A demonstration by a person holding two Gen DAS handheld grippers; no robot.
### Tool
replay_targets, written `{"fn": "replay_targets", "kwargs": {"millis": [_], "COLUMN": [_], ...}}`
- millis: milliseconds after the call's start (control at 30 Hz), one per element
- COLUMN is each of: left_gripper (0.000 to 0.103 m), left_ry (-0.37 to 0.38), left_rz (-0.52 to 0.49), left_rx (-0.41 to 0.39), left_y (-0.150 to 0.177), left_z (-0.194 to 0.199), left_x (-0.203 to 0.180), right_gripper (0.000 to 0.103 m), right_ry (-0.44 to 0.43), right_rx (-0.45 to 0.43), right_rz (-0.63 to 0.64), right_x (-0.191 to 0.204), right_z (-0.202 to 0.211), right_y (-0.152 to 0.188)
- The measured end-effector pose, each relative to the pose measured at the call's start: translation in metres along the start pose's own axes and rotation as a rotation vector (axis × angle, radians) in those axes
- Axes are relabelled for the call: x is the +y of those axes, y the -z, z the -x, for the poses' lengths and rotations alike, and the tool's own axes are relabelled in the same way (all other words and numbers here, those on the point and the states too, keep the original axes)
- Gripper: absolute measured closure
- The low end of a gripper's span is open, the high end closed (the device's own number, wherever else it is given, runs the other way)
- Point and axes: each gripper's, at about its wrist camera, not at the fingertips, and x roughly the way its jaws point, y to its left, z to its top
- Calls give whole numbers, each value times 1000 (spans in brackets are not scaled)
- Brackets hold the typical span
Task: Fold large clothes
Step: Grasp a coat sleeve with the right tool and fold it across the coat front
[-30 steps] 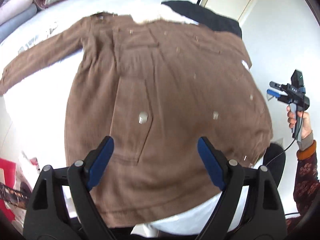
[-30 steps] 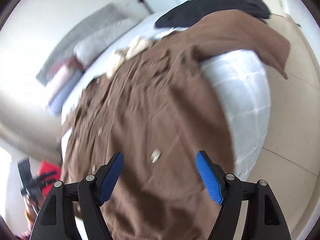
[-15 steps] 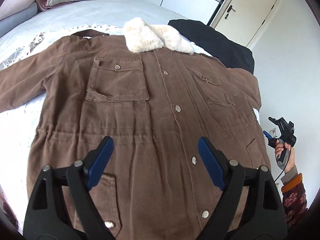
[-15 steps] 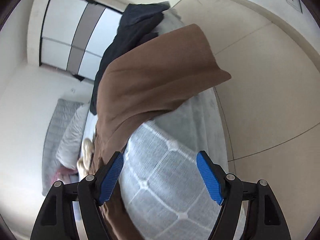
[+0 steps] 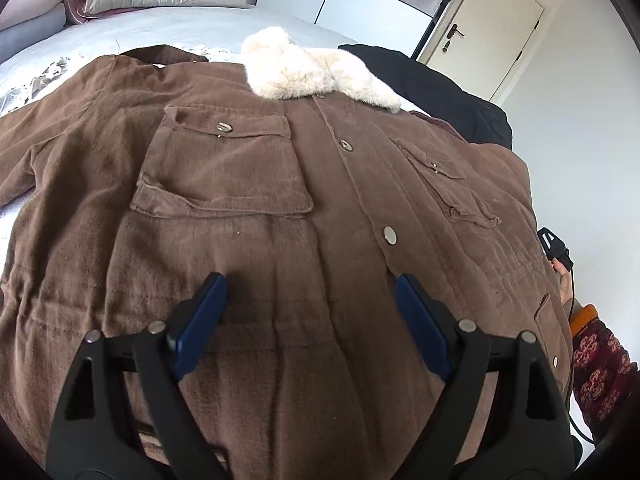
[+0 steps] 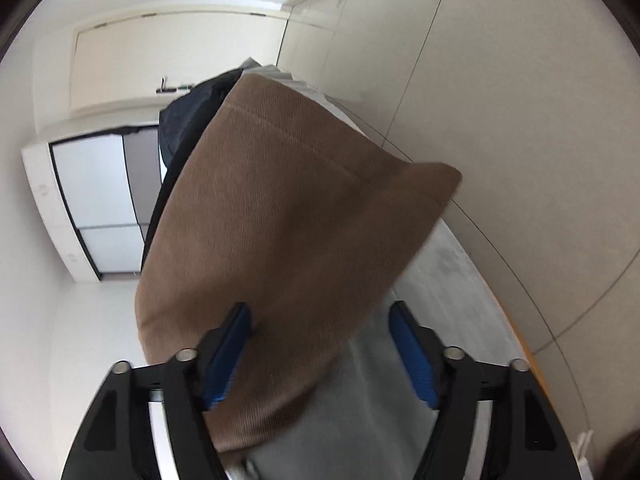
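The coat lies front-up on the bed, collar away. Left gripper hovers open over the coat's waist, holding nothing. Right of the coat, its sleeve hangs off the bed's edge; right gripper has just been closing, with the sleeve between its jaws, not yet pinched. The right hand is nearer.
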Motion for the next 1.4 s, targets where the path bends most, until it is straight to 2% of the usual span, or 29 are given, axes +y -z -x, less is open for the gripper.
{"fn": "replay_targets", "kwargs": {"millis": [33, 67, 133, 267, 400, 533, 667, 833, 933, 1000, 1067, 1100, 1133, 1200, 1233, 1267, 1300, 1333, 1400], "left_gripper": [17, 17, 17, 17, 17, 17, 17, 17, 17, 17, 17, 17, 17, 17, 17, 17, 17, 17, 17], "left_ry": [0, 0, -1, -38, -52, -47, -54, -38, -34, -39, -44, -46, -42, -28, -21, -14, -11, -7, 5], "left_rz": [-2, -3, -1, -25, -25, -17, -16, 32, 51, 52, 44, 41, 39, 43, 43, 41, 38, 37, 50], "left_rx": [1, 2, 2, -5, -22, -43, -70, -77, -67, -60, -51, -46, -41, -17, -4, 1, 4, 12, 41], "left_y": [-2, -3, -5, -10, -16, -23, -29, -35, -37, -36, -35, -35, -34, -34, -34, -34, -36, -38, -46], "left_z": [-1, -1, 0, 6, 16, 26, 36, 40, 40, 39, 37, 36, 36, 35, 35, 35, 35, 34, 27], "left_x": [0, 0, 1, 5, 11, 19, 25, 40, 46, 47, 47, 47, 48, 49, 50, 50, 50, 49, 49], "right_gripper": [80, 92, 95, 97, 98, 98, 98, 97, 96, 92, 79, 77, 76, 75, 69, 58, 53, 48, 47], "right_ry": [15, 35, 52, 90, 69, 38, -20, -74, -77, -77, -87, -87, -81, -83, -78, -64, -46, -28, 22], "right_rx": [-19, -42, -102, -209, -265, -295, -266, -136, 28, 213, 490, 602, 673, 726, 724, 709, 682, 651, 593], "right_rz": [-5, -1, 54, 244, 461, 712, 923, 1206, 1370, 1418, 1404, 1380, 1362, 1332, 1319, 1314, 1312, 1309, 1282], "right_x": [4, 11, 31, 92, 179, 267, 331, 375, 375, 361, 339, 329, 321, 311, 309, 309, 309, 308, 307], "right_z": [1, 3, 18, 52, 88, 107, 108, 84, 51, 26, -2, -13, -20, -27, -29, -29, -30, -31, -37], "right_y": [-2, -4, -6, -4, 22, 76, 148, 263, 338, 382, 419, 430, 438, 442, 437, 427, 413, 396, 359]}}
